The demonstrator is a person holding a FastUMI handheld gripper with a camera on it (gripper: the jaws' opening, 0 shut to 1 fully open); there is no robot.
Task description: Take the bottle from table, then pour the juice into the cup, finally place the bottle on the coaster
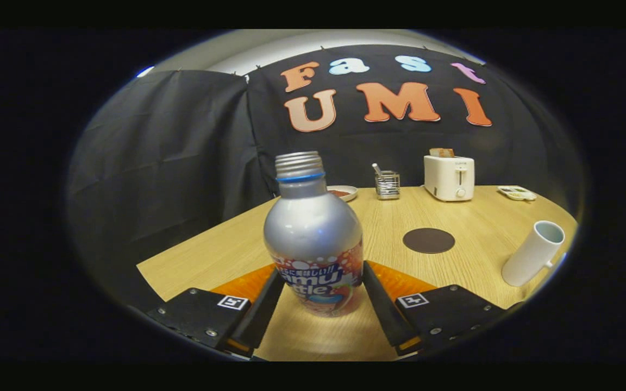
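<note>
A silver bottle (313, 228) with no cap, a blue neck ring and a printed label stands upright between my fingers. My gripper (321, 277) is shut on the bottle, with a finger pressing the label band on each side. Whether its base rests on the wooden table (237, 255) or hangs just above it, I cannot tell. Beyond the right finger, a dark round coaster (429, 240) lies flat on the table. A white cup (533, 252) stands further right, near the table's edge, and looks tilted in this fisheye view.
At the back of the table stand a white toaster (449, 178), a small wire holder (387, 184) and a shallow dish (343, 191). A small flat tray (517, 193) lies at the back right. Black cloth walls close the booth behind and to the left.
</note>
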